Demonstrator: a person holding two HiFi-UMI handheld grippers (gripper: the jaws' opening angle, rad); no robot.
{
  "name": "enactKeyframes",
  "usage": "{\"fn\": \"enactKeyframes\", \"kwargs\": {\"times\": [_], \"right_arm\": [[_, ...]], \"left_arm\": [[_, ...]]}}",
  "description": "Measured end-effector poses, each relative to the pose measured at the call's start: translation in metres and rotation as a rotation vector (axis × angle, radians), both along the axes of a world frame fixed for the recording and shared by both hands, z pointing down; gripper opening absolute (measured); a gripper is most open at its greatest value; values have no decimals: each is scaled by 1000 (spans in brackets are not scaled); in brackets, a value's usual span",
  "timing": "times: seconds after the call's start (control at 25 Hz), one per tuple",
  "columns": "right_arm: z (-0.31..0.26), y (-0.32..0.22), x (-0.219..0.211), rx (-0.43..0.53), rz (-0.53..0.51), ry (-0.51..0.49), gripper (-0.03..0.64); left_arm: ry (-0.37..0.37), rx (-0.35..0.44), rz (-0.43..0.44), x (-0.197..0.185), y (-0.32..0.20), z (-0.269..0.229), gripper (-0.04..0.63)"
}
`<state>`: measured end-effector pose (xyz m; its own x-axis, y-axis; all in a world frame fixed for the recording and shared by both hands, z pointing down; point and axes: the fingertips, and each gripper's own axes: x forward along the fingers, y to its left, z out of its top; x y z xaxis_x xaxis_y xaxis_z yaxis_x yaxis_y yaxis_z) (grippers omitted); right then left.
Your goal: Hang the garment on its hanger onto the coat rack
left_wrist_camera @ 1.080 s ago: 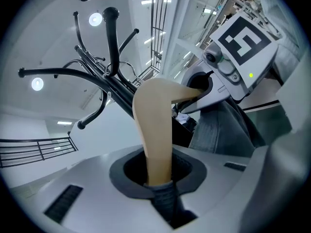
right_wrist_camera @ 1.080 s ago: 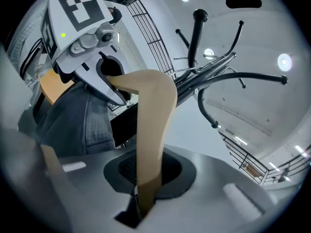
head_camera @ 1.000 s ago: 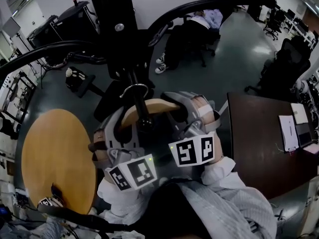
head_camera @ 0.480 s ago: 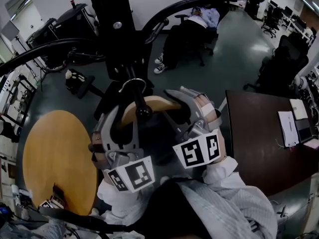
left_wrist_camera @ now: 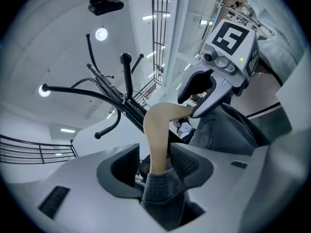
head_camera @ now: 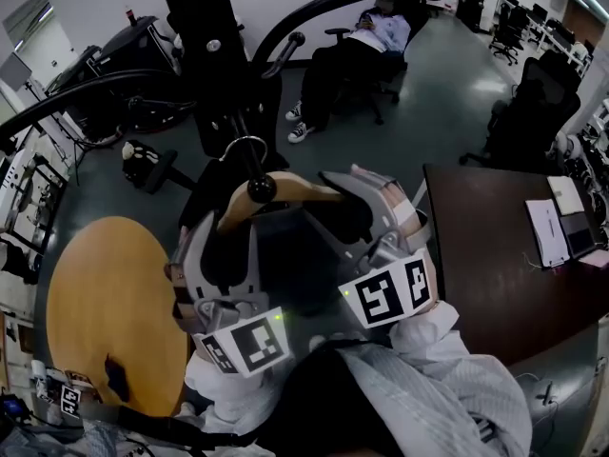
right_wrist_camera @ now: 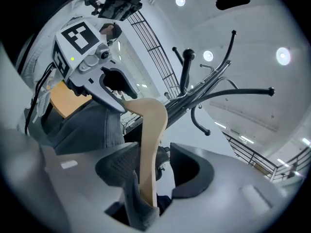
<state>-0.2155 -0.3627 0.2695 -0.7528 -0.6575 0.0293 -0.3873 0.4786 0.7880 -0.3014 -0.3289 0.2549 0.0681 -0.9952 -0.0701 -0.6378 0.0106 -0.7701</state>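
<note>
The black coat rack rises in front of me. The wooden hanger hangs by its metal hook on a ball-tipped peg, tilted down at its left end. The dark grey garment drapes from it. My left gripper straddles the hanger's left arm. Its jaws are opening, and a clear gap shows on one side. My right gripper straddles the right arm. Its jaws are also opening, with the wood loose between them.
A round wooden table stands at lower left and a dark desk with papers at right. A person sits in a chair beyond the rack. Office chairs stand at far right. Curved rack arms reach outward.
Both pairs of jaws have spread apart off the hanger's arms. The hanger has settled on the peg and now tilts, left end lower.
</note>
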Motion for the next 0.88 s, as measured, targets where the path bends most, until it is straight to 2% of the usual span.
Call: {"fn": "enactKeyframes", "kwargs": {"times": [0.12,0.28,0.4,0.52,0.6,0.76,0.88], "right_arm": [[-3,13,8,-34,-10,-56,173],[0,27,17,-80,-12,-138,173],[8,29,22,-86,26,-156,172],[13,31,31,-95,77,-205,170],[20,34,39,-107,100,-240,167],[42,39,54,-207,94,-320,166],[55,38,66,-277,124,-365,158]], "left_arm": [[60,15,38,9,13,-2,183],[153,77,37,16,25,-9,181],[280,91,91,26,30,-13,181],[447,23,216,48,33,-10,181],[518,-22,278,63,33,-1,181],[559,-80,343,95,26,21,178],[620,-133,361,111,19,34,155]]}}
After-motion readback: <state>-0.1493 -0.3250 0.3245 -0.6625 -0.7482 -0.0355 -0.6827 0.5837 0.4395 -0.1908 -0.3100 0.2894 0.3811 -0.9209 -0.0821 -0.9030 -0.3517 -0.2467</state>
